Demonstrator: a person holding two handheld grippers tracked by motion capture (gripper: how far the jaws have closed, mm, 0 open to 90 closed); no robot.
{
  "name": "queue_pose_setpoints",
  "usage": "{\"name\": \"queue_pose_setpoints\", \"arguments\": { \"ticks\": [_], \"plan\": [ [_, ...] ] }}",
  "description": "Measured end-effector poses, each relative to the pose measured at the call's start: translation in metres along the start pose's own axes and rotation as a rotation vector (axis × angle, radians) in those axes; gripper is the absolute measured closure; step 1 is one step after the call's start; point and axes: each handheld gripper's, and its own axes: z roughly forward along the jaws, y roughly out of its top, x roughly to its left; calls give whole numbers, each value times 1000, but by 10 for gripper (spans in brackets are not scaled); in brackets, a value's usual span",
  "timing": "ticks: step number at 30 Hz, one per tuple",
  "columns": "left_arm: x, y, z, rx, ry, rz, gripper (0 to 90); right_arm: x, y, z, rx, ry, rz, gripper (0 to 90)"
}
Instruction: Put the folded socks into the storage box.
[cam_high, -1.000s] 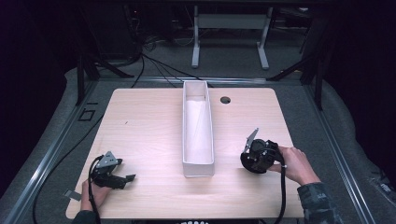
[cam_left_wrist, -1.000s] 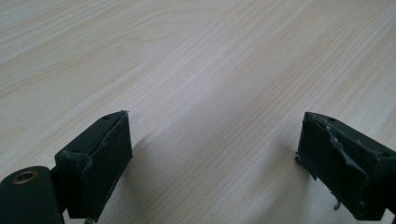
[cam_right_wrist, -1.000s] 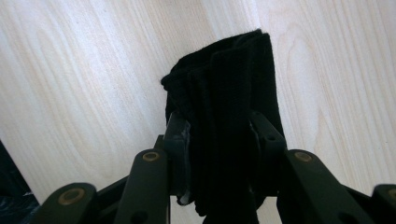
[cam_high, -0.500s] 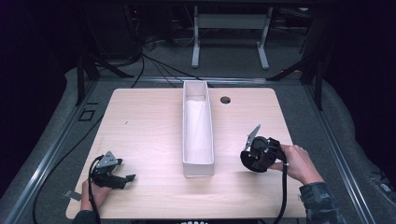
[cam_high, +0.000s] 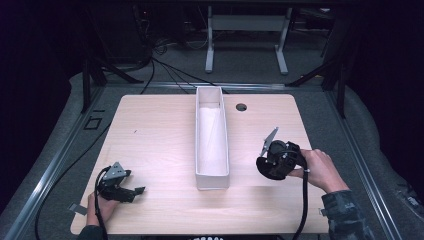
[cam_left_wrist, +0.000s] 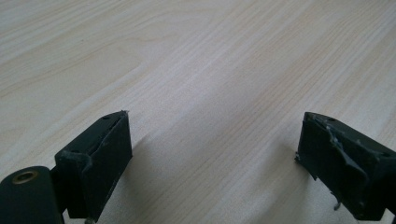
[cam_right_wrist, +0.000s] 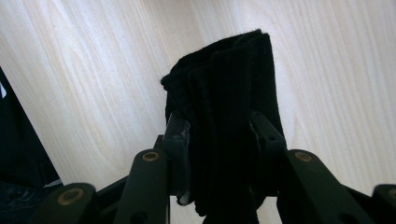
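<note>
Pale matt wood-grain table (cam_high: 155, 130). Black ribbed cloth (cam_right_wrist: 224, 93), soft, fuzzy at edges. Matt white bin (cam_high: 212, 172); scuffed matt blk pads (cam_left_wrist: 107, 154).

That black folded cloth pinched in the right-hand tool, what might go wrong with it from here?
The right gripper pinches the folded black cloth only near its lower end, so the layers might fan apart or slip out. If it is meant for the narrow white bin, it could snag on the rim. The left gripper is open over the table, too far off to help.

The right gripper (cam_high: 272, 162), clamped on a folded black cloth (cam_right_wrist: 224, 116), sits slightly lower and nearer the table's front edge than a second ago, and the right hand (cam_high: 317, 167) follows it there.
</note>
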Motion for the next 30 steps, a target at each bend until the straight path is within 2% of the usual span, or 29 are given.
{"name": "queue_pose_setpoints", "arguments": {
  "ticks": [13,30],
  "plan": [
    [0,0,0,-1,0,0,99,-2,14,-13,3,-4,-28,649],
    [0,0,0,1,1,-1,99,-5,28,-32,11,-27,-40,646]
  ]
}}
